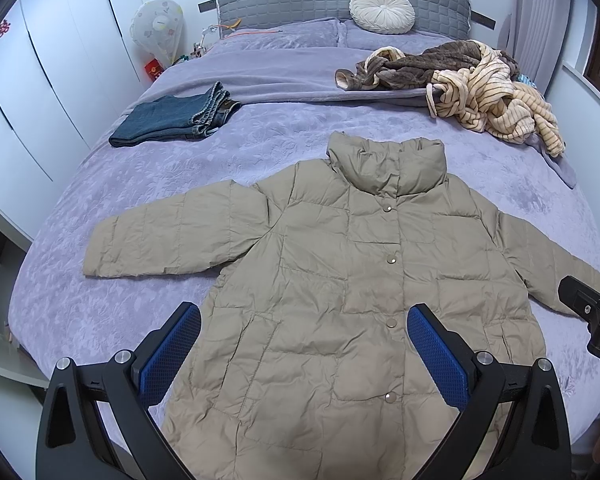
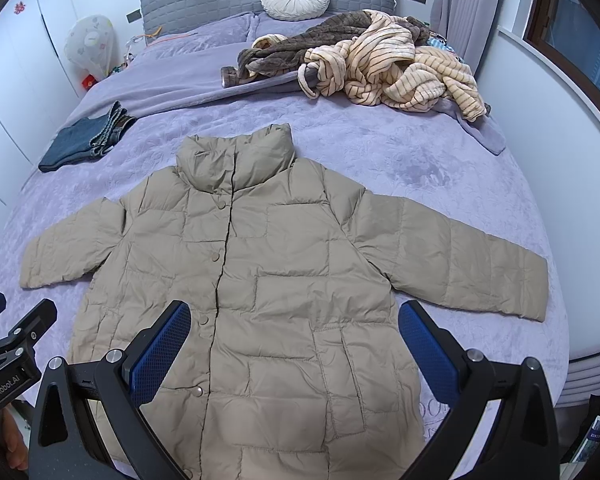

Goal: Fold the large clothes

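Bare lavender plush bed (image 1: pixel 100 312) open left and right of the spread khaki quilted puffer jacket (image 1: pixel 340 288). Far left: folded blue jeans (image 1: pixel 176 120). Far right: heap of striped fleece robes (image 1: pixel 480 84).

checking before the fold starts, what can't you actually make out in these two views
- Jacket hem: cut off by the bottom edge and hidden by the left gripper in the left wrist view; the right gripper covers it in the right wrist view.
- Jacket's back: hidden, it lies face up on the bed.
- Striped and brown pile: too tangled to count the garments.
- Jeans: folded, so inner layers are hidden.
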{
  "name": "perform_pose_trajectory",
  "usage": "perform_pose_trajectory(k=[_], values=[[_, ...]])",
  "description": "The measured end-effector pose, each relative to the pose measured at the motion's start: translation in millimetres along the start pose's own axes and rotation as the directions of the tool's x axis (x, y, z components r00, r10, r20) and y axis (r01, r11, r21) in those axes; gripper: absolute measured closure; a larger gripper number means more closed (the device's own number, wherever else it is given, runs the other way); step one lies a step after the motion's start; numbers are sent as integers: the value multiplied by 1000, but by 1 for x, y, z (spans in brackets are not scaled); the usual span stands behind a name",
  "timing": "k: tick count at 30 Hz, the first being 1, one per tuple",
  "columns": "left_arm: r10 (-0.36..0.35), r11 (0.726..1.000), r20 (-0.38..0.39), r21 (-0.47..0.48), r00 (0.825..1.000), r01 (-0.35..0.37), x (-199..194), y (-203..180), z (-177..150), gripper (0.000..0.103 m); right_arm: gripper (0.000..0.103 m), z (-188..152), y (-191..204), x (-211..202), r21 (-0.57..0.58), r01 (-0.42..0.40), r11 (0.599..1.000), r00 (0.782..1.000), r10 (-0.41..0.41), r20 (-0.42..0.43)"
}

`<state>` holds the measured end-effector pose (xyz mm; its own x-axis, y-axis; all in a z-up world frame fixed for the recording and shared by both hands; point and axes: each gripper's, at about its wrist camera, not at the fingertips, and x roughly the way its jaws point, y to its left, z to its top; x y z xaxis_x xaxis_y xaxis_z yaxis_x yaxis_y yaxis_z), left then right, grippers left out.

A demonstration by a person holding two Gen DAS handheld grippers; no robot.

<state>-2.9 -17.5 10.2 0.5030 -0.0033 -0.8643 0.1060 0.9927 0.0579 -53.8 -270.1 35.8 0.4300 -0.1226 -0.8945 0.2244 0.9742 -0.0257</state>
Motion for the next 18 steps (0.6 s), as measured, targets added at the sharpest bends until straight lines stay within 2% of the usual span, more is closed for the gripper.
perform_pose_trajectory(k=[18], values=[[0,1000,1,1,1000,0,0,0,-1,0,0,1,0,0,0,0,1000,1000,0,-3]])
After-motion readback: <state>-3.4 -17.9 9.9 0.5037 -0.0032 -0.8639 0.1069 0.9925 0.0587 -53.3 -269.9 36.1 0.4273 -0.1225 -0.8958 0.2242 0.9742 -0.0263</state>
